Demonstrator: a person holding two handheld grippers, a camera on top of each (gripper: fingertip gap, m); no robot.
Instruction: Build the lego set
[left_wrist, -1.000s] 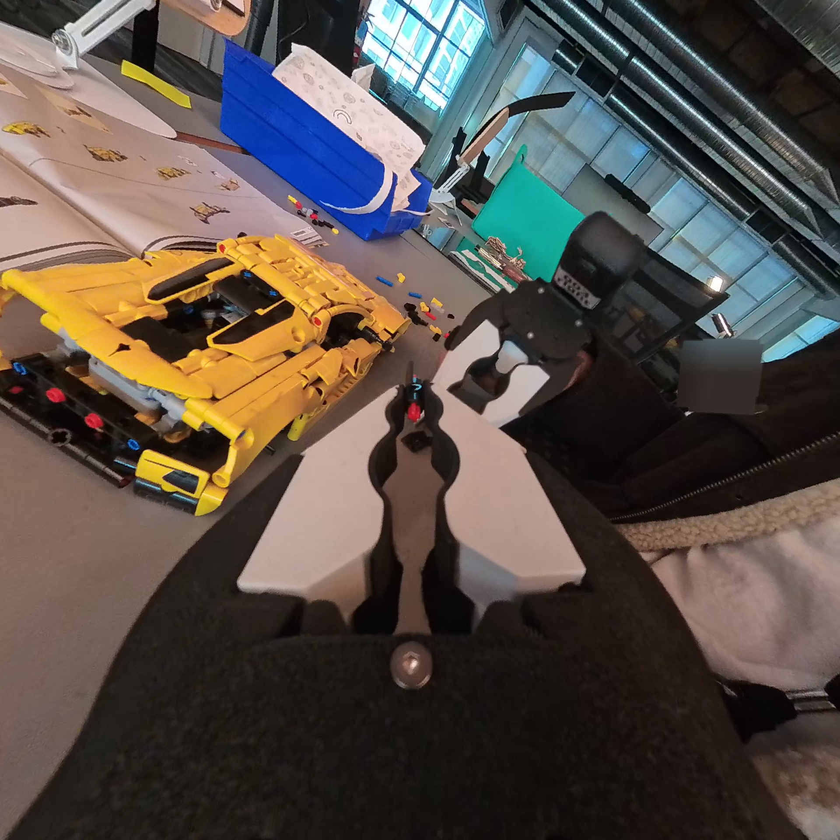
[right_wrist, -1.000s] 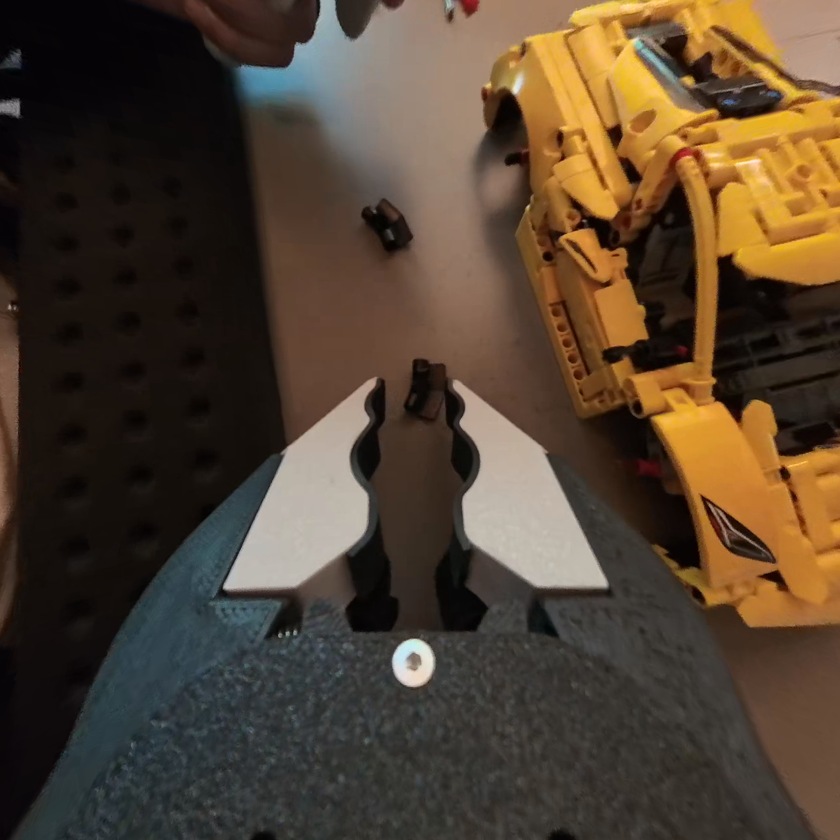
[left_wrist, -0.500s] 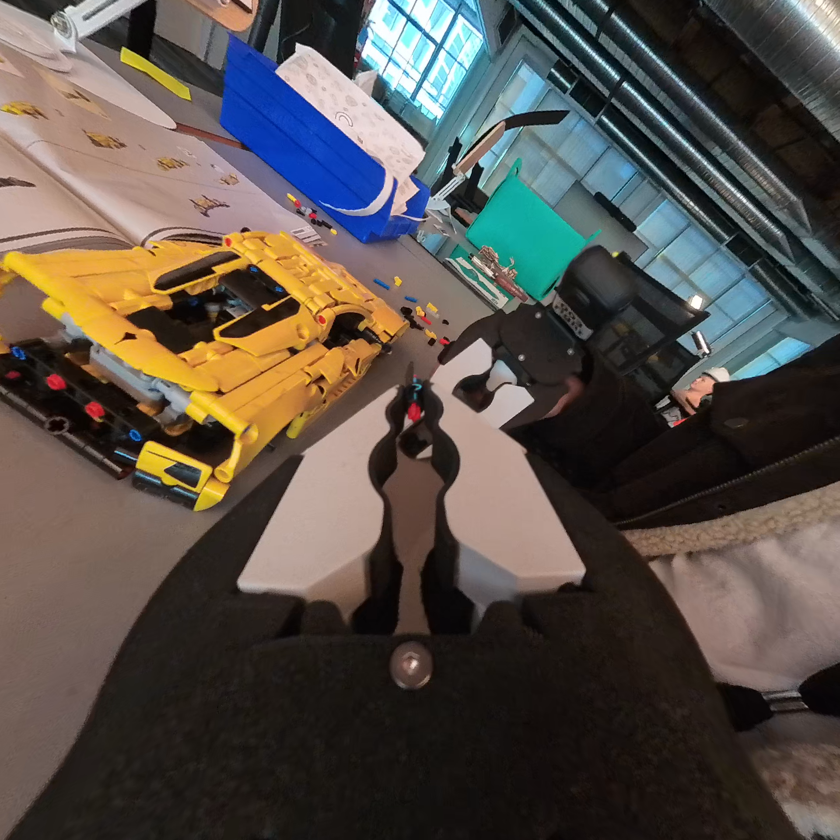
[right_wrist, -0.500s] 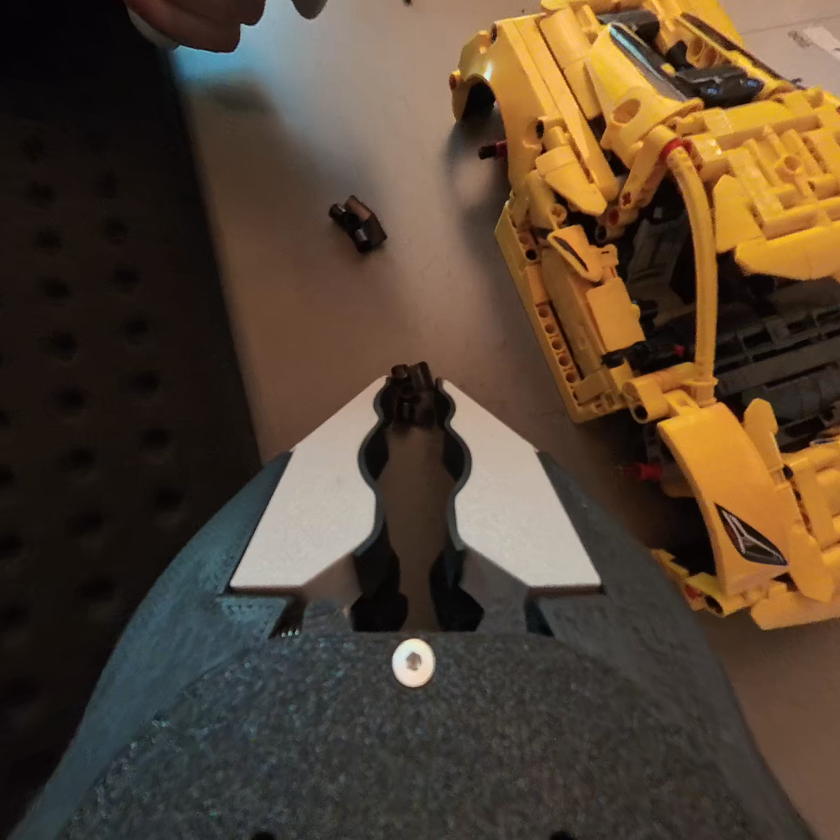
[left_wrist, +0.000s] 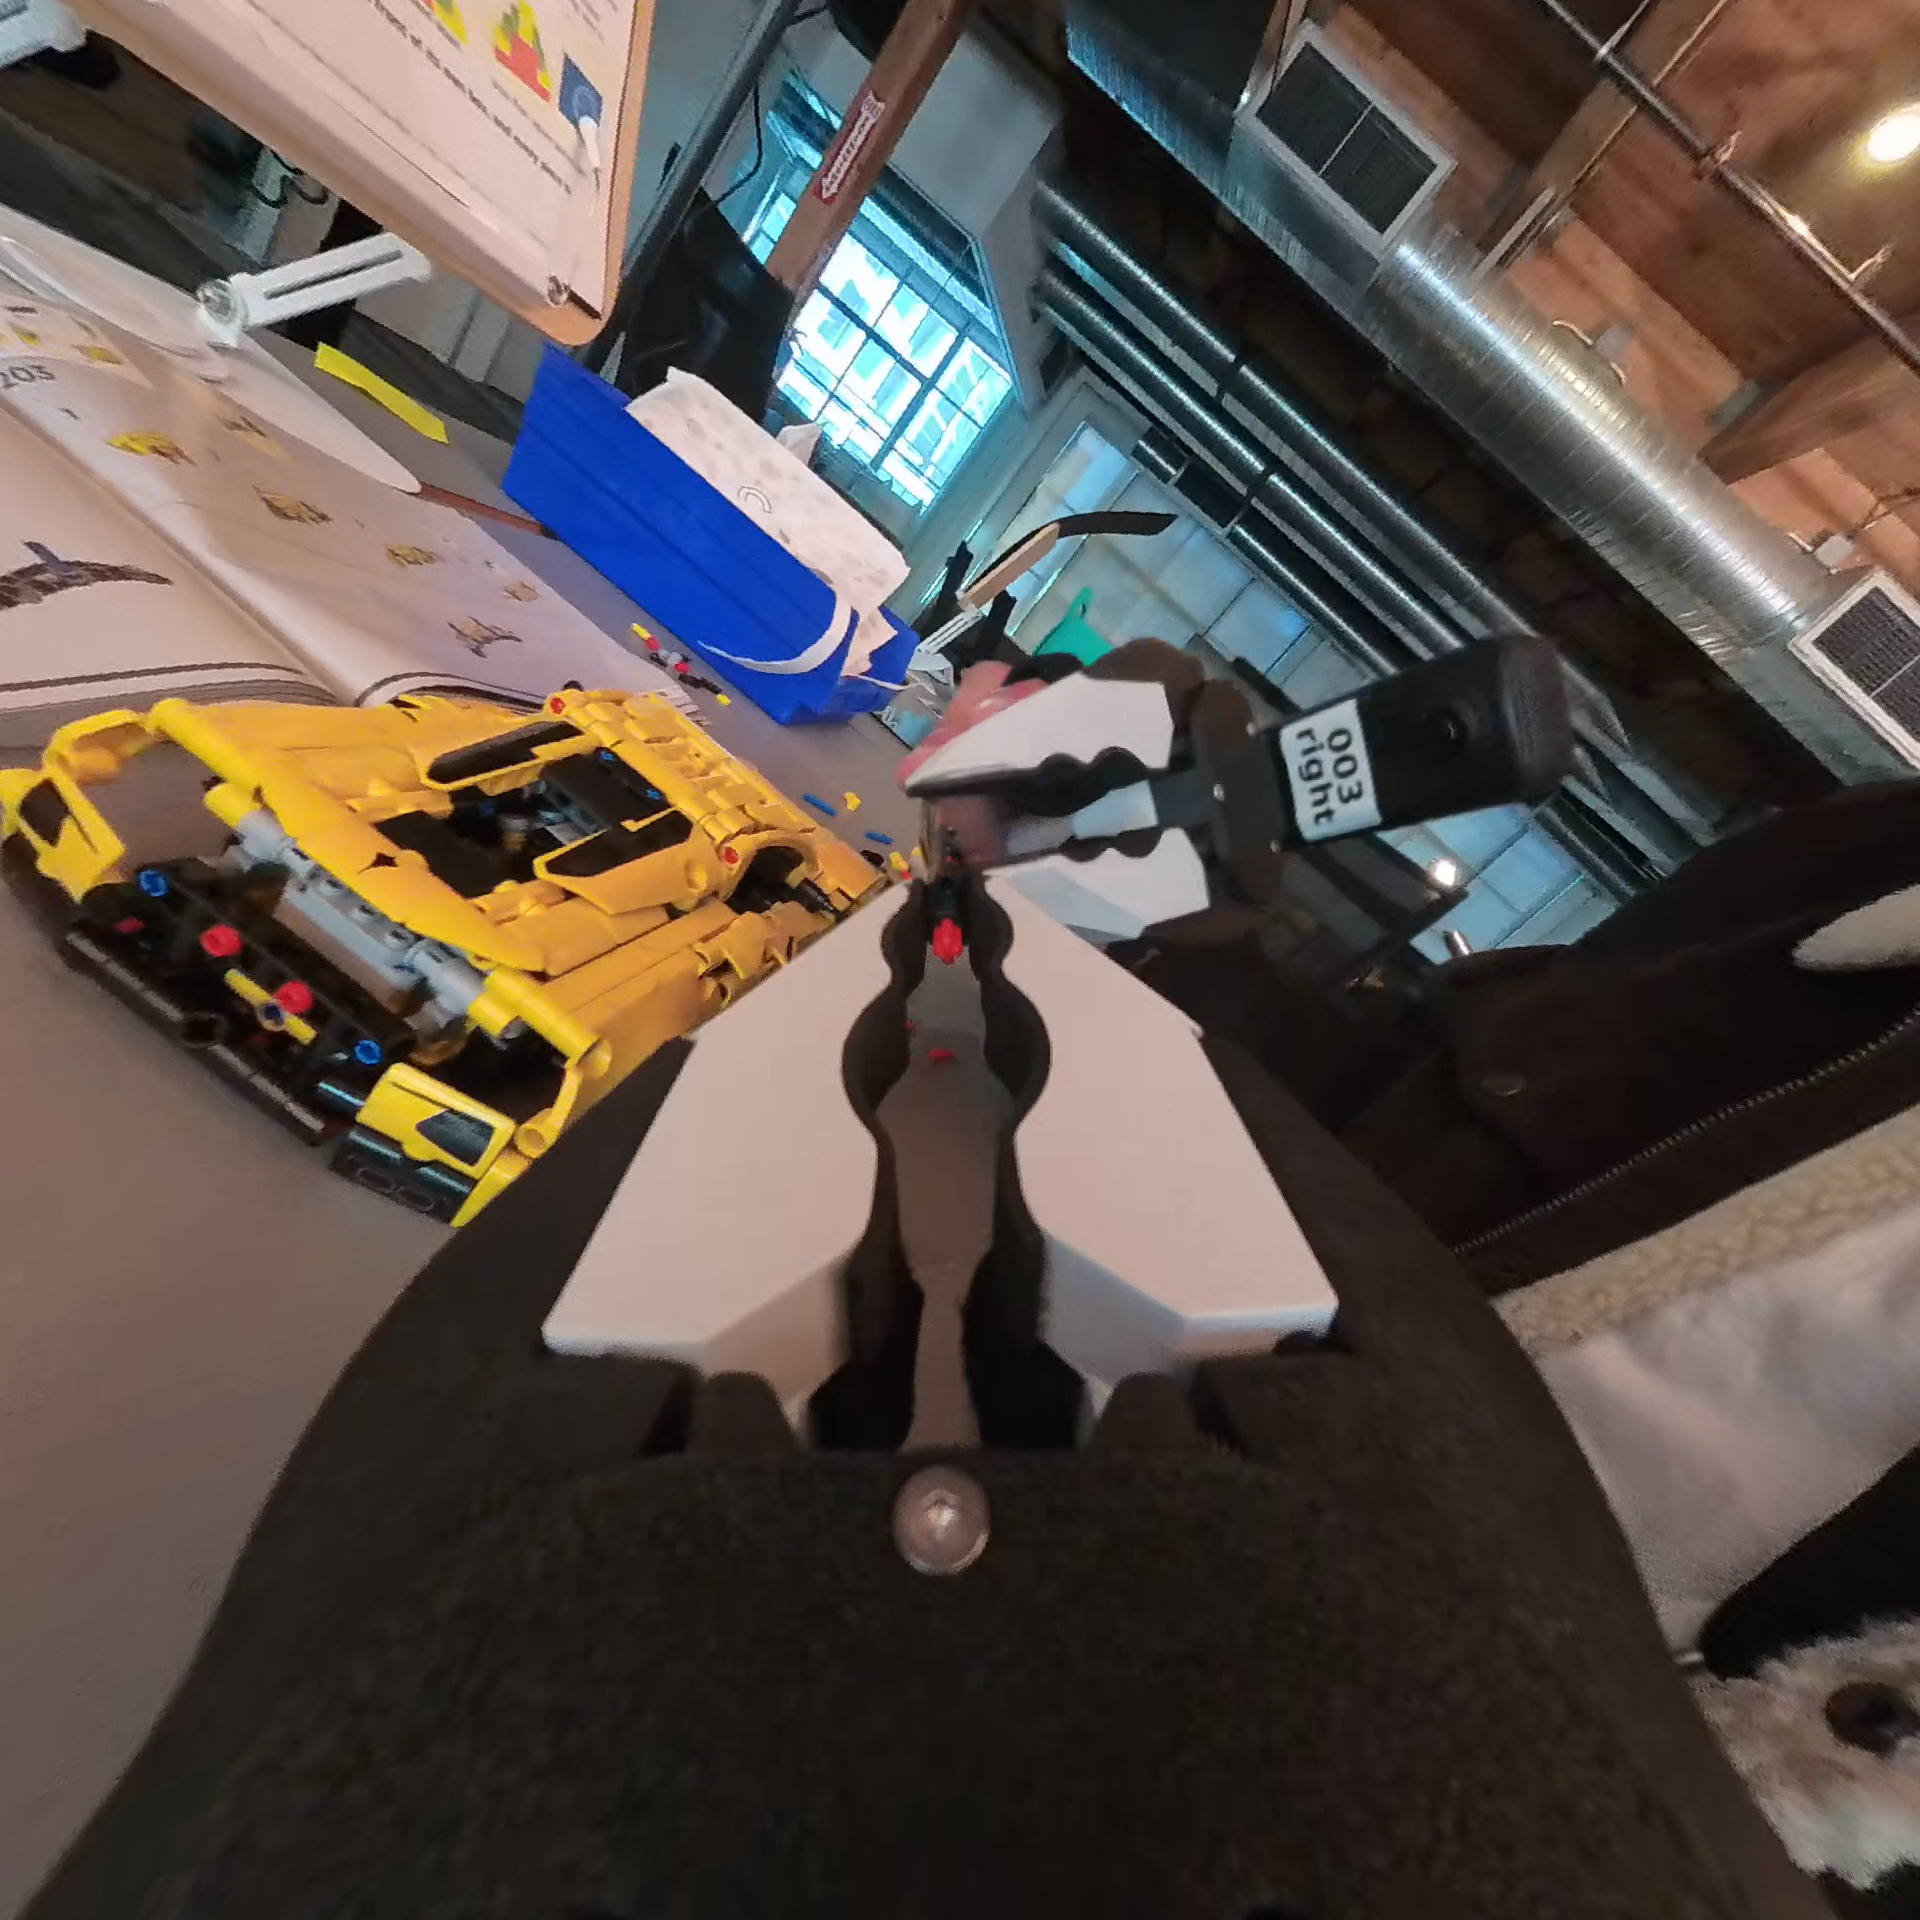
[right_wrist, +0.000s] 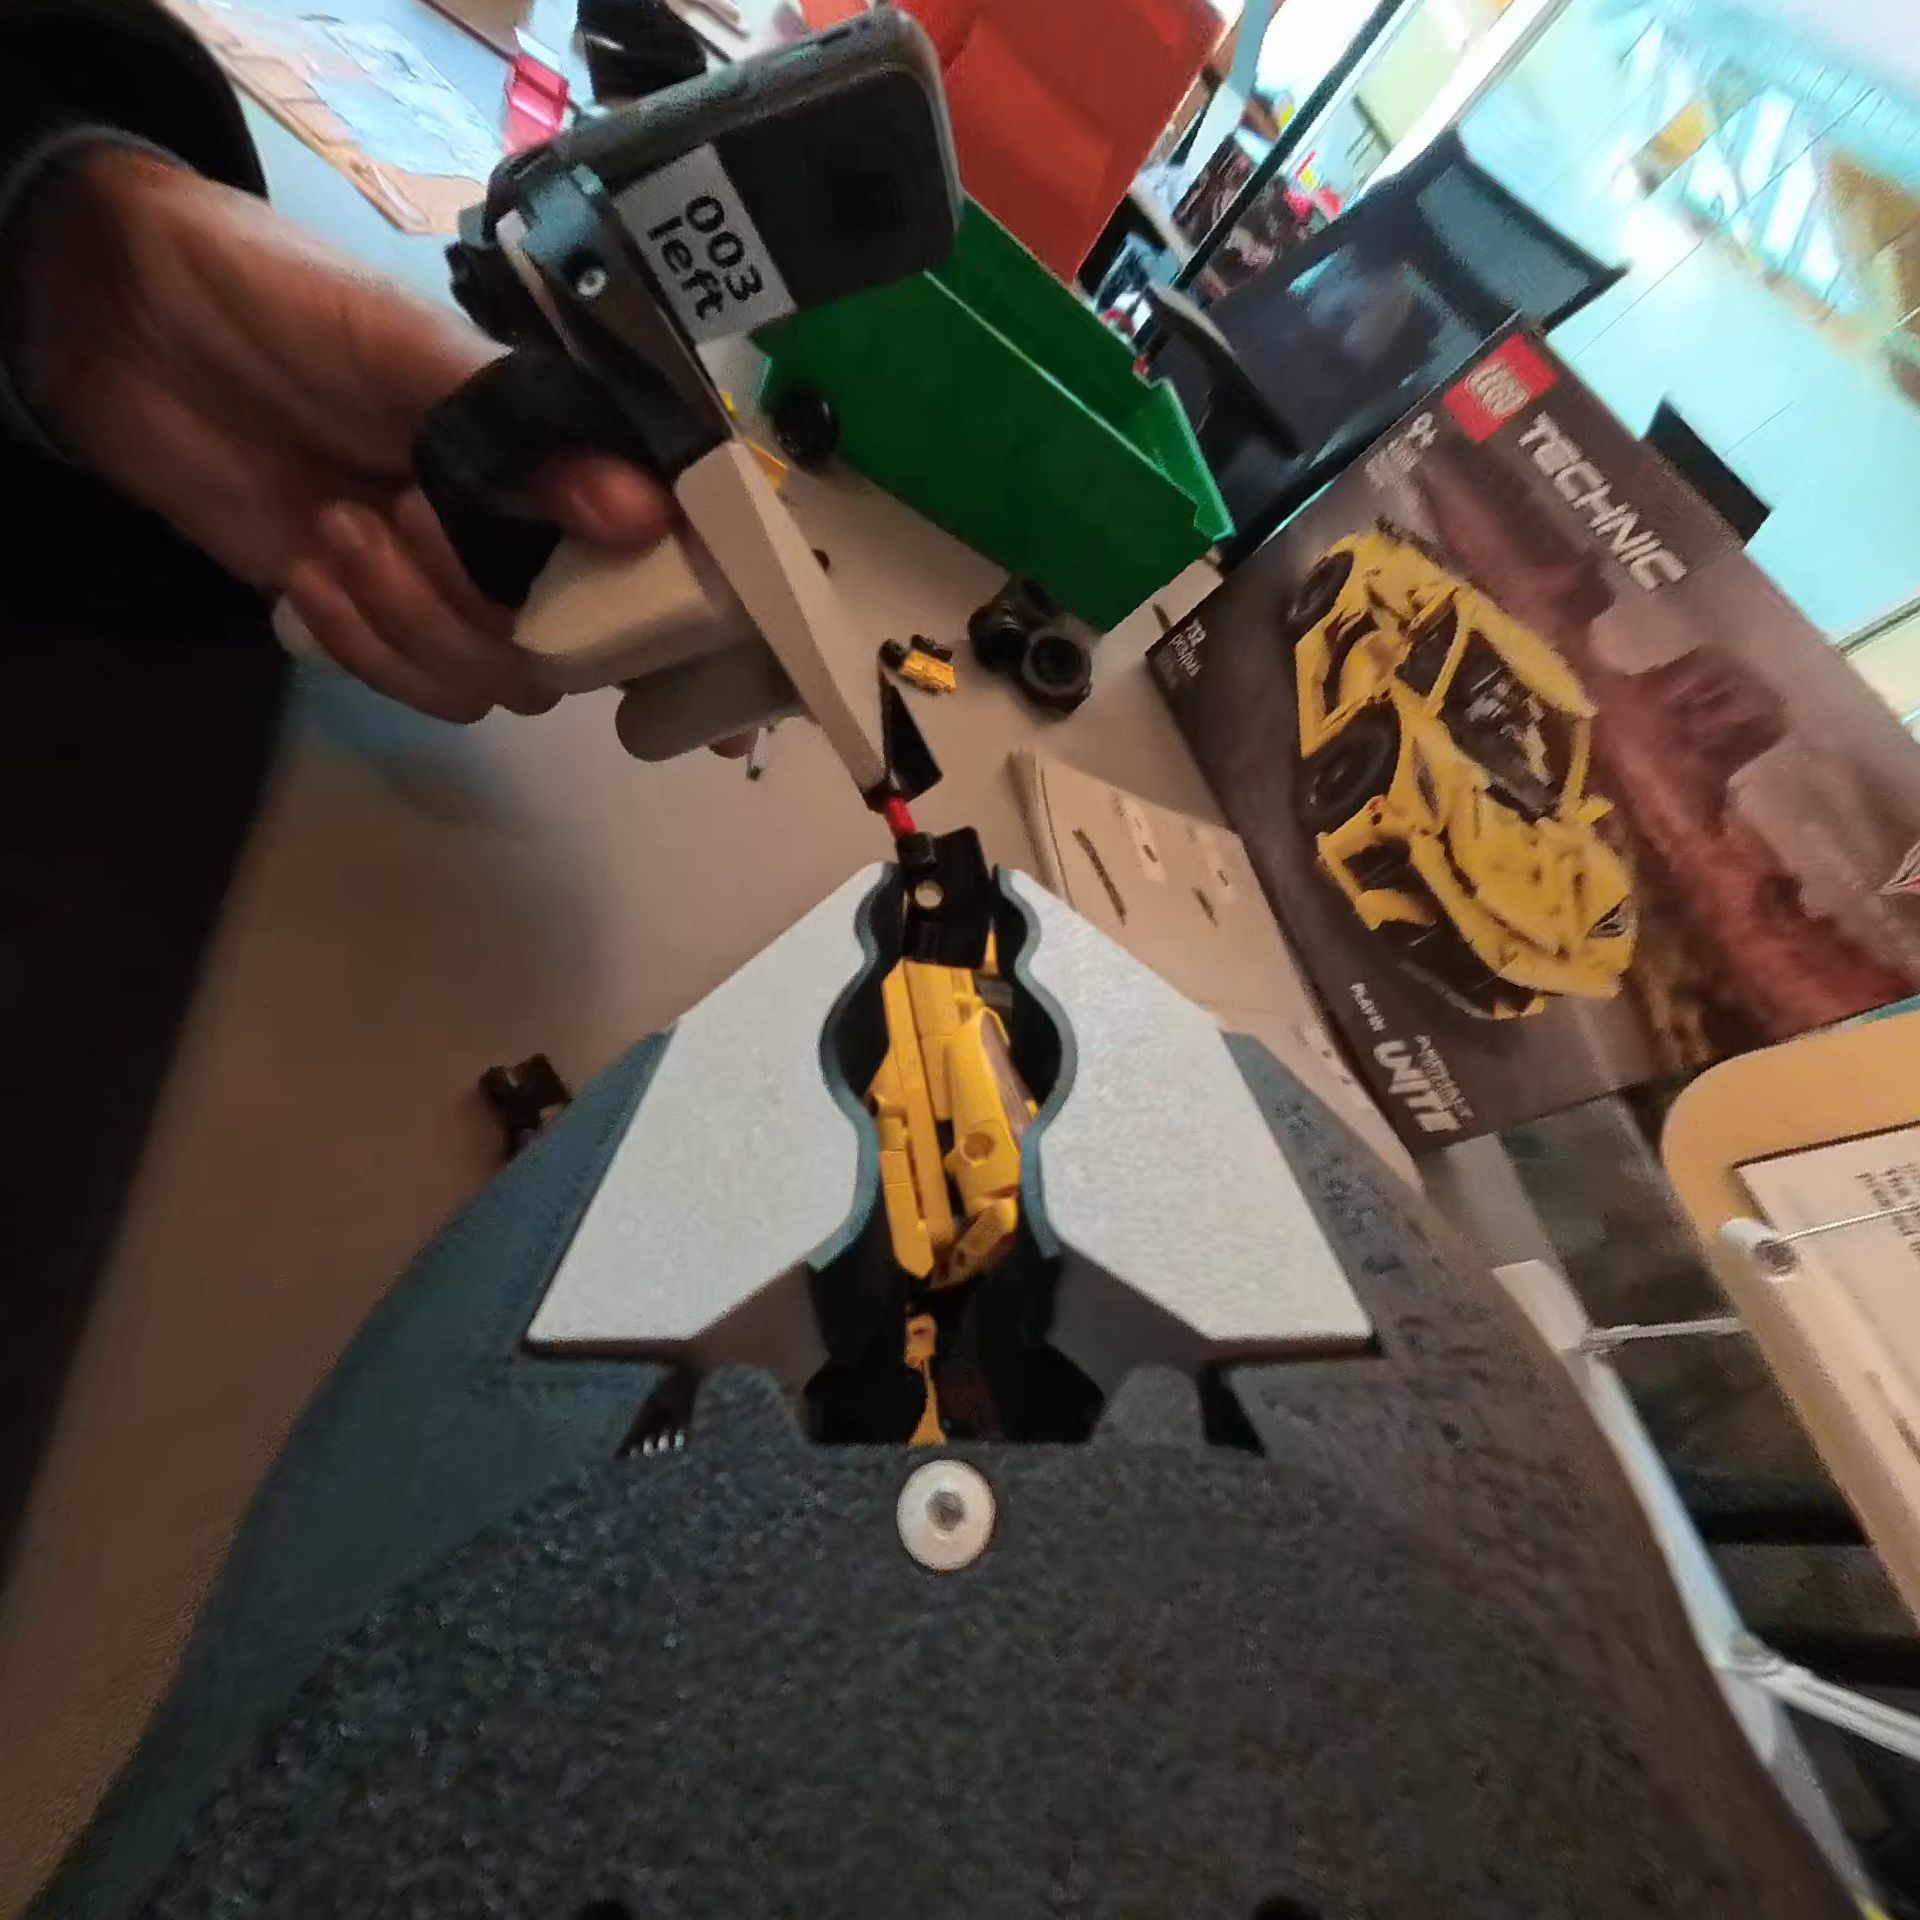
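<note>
My left gripper (left_wrist: 943, 906) is shut on a small red pin (left_wrist: 943, 935) with a dark part on it. My right gripper (right_wrist: 940, 883) is shut on a black connector piece (right_wrist: 943, 912) and is held up off the table. The two gripper tips meet: in the right wrist view the red pin (right_wrist: 900, 817) points into the black piece. The right gripper (left_wrist: 940, 821) shows just beyond my left fingertips. The left gripper (right_wrist: 883, 784) is held by a hand (right_wrist: 312, 468). The yellow Lego car (left_wrist: 436, 883) lies on the grey table to the left.
An open instruction booklet (left_wrist: 260, 540) and a blue bin (left_wrist: 675, 582) lie behind the car, with several small loose pieces (left_wrist: 831, 805). A green bin (right_wrist: 987, 416), black tyres (right_wrist: 1029, 644), the set's box (right_wrist: 1507, 748) and a loose black piece (right_wrist: 525, 1091) are on the table. The tips of both grippers are at nearly the same place.
My right gripper shut on the black piece, lifted it off the table and turned up to face the left gripper. My left gripper rose with the red pin; the tips now meet.
</note>
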